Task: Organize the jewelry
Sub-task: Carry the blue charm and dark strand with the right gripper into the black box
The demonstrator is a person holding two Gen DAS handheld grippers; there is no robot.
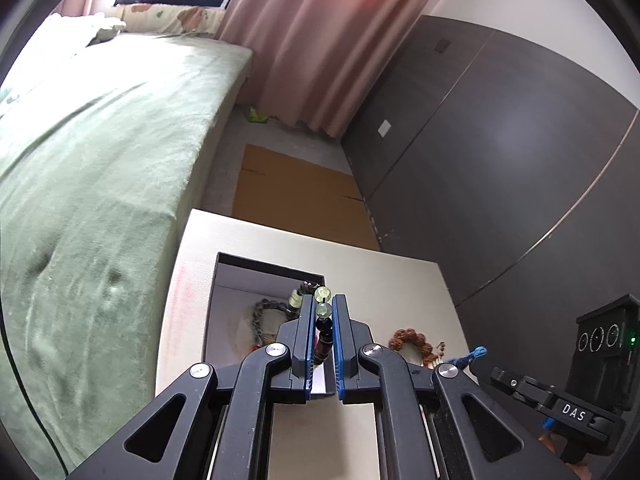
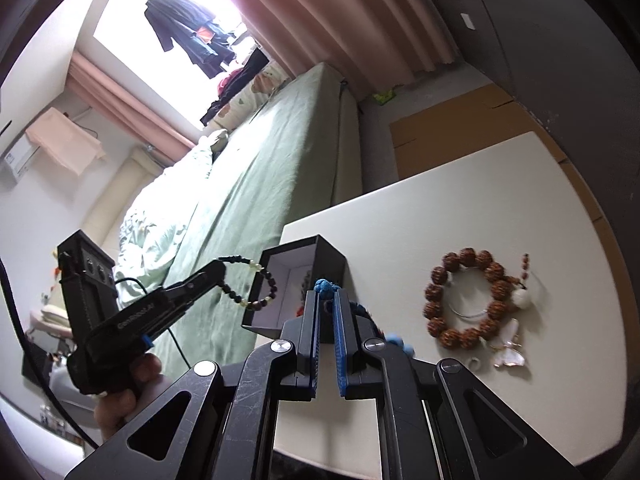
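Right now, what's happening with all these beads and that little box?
A person is sorting jewelry. The left hand-held gripper holds a dark bracelet with pale green beads over the open black box, where a grey bead bracelet already lies. The right hand-held gripper pinches a blue knotted cord. A brown seed bracelet waits on the white table.

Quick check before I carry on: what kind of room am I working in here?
Most likely a bedroom. A bed with green bedding runs beside the white table, pink curtains hang at the window, and a dark wardrobe lines the wall.
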